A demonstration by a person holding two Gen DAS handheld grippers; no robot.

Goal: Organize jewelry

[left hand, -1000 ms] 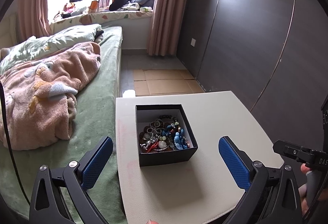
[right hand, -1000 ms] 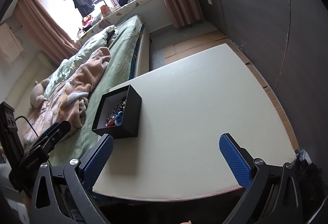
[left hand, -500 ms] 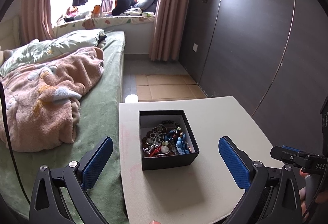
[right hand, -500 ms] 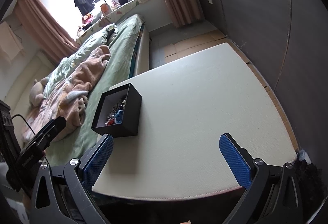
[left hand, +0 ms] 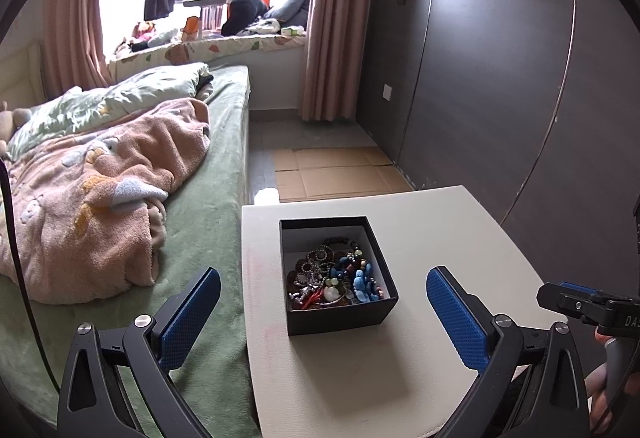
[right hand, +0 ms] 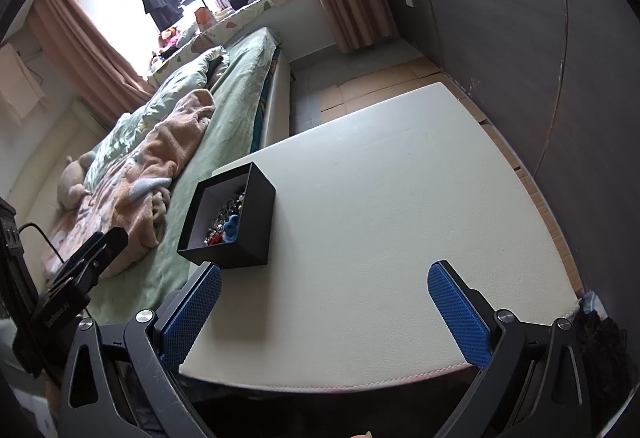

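Note:
A black open box [left hand: 339,278] sits on the left part of a cream table [left hand: 400,370]. Inside lies a tangle of jewelry [left hand: 336,280]: silver chains, blue beads, red and green pieces. My left gripper [left hand: 322,314] is open, blue pads spread wide, held a little before and above the box. In the right wrist view the same box [right hand: 232,220] stands near the table's left edge, with jewelry [right hand: 224,224] showing inside. My right gripper [right hand: 324,312] is open over the table's front part, to the right of the box, holding nothing.
A bed [left hand: 204,222] with green sheet and a pink blanket [left hand: 100,205] runs along the table's left side. A dark panelled wall [left hand: 500,97] stands on the right. Flattened cardboard [left hand: 332,173] lies on the floor beyond the table. A hand [left hand: 604,394] grips the other tool's handle.
My left gripper has tilted up and drawn back slightly, so the box sits lower in its view. The right gripper has barely moved. Both stay open.

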